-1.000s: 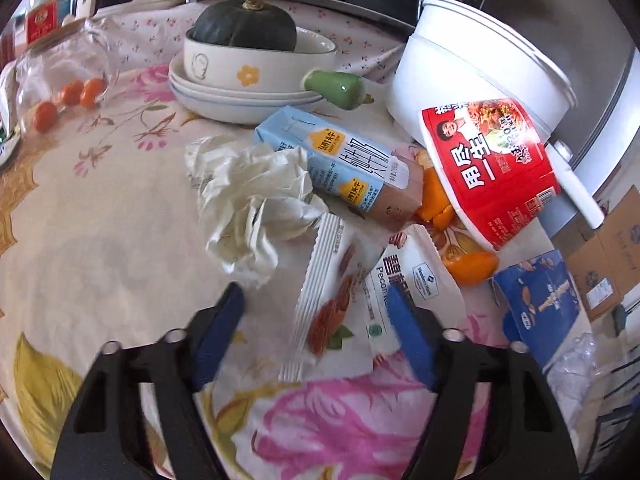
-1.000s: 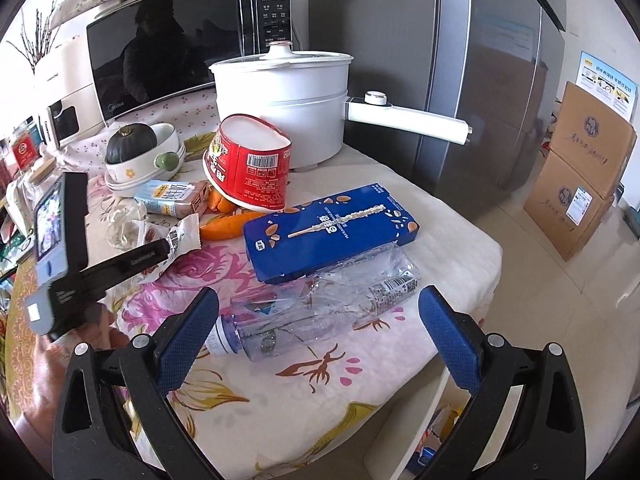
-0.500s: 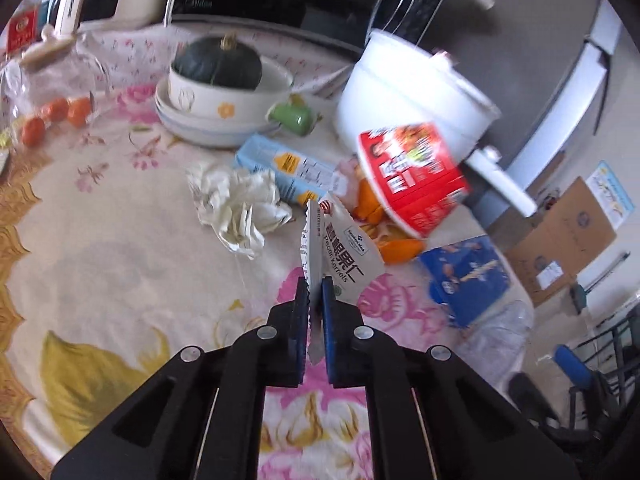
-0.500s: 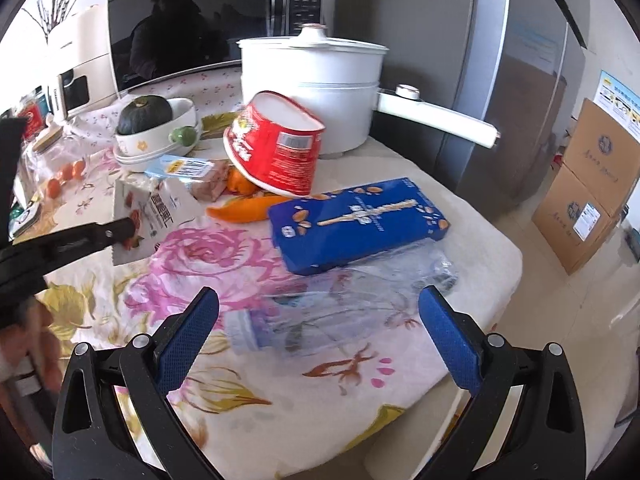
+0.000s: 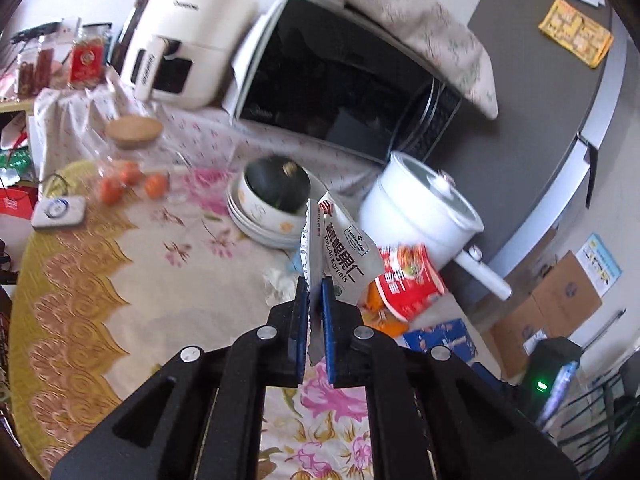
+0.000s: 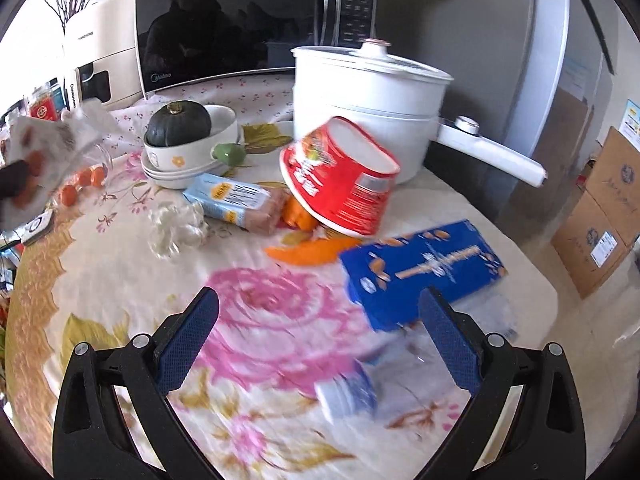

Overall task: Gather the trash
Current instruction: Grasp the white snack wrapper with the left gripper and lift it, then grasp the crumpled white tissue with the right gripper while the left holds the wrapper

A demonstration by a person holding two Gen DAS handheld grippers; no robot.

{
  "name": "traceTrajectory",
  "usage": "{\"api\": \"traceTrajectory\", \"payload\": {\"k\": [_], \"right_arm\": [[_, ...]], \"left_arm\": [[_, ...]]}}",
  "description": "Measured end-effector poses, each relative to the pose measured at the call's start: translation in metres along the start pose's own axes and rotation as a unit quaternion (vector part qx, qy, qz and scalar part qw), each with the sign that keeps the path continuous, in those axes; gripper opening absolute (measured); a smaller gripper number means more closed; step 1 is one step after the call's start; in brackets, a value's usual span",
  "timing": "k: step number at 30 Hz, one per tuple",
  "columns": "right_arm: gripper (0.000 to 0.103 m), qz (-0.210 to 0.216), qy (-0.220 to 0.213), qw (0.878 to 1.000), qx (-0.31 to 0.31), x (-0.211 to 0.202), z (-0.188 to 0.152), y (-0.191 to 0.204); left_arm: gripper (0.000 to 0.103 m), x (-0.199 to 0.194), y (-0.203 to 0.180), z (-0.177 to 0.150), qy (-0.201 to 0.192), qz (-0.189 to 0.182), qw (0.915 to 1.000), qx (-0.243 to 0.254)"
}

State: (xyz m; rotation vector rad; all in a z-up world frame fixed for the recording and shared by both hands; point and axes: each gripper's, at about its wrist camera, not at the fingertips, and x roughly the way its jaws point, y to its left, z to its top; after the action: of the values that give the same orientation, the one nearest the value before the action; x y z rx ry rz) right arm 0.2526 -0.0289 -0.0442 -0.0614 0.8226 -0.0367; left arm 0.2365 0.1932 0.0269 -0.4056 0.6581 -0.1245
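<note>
The left hand-held gripper [image 5: 315, 292] is clamped on a white snack pouch [image 5: 340, 248], which stands up from its blue pads at the centre of the left wrist view, clear of the table [image 5: 168, 280]; the pouch reads "Pecan Kernels". In the right wrist view the same pouch [image 6: 44, 148] shows blurred at the left edge. The right hand-held gripper [image 6: 318, 334] hangs with its jaws wide apart and nothing between them, above the flowered cloth at the lower middle of that frame.

A white bowl [image 6: 192, 148] on stacked plates holds a dark green squash [image 6: 178, 124], left of centre. A red instant-noodle cup [image 6: 340, 184] lies tipped on its side at the centre, its mouth showing white inside. To its left lies a pale blue drink carton [image 6: 236, 200], beside crumpled white paper [image 6: 178, 228]. A blue box [image 6: 420, 270] lies at the right, and a clear bottle [image 6: 400, 372] below it is blurred. Behind stands a white lidded pot [image 6: 368, 92] and a microwave [image 6: 240, 24] marked "Midea".
</note>
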Motion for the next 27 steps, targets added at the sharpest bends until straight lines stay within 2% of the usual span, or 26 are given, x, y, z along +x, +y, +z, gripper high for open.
{"api": "traceTrajectory", "payload": {"k": [15, 27], "right_arm": [[0.096, 0.051, 0.031, 0.998, -0.028, 0.054, 0.037, 0.099], [0.093, 0.073, 0.079, 0.994, -0.028, 0.1, 0.048, 0.143]], "left_arm": [[0.007, -0.032, 0.018, 0.022, -0.044, -0.011, 0.9987, -0.021], [0.007, -0.045, 0.04, 0.031, -0.06, -0.023, 0.9963, -0.057]]}}
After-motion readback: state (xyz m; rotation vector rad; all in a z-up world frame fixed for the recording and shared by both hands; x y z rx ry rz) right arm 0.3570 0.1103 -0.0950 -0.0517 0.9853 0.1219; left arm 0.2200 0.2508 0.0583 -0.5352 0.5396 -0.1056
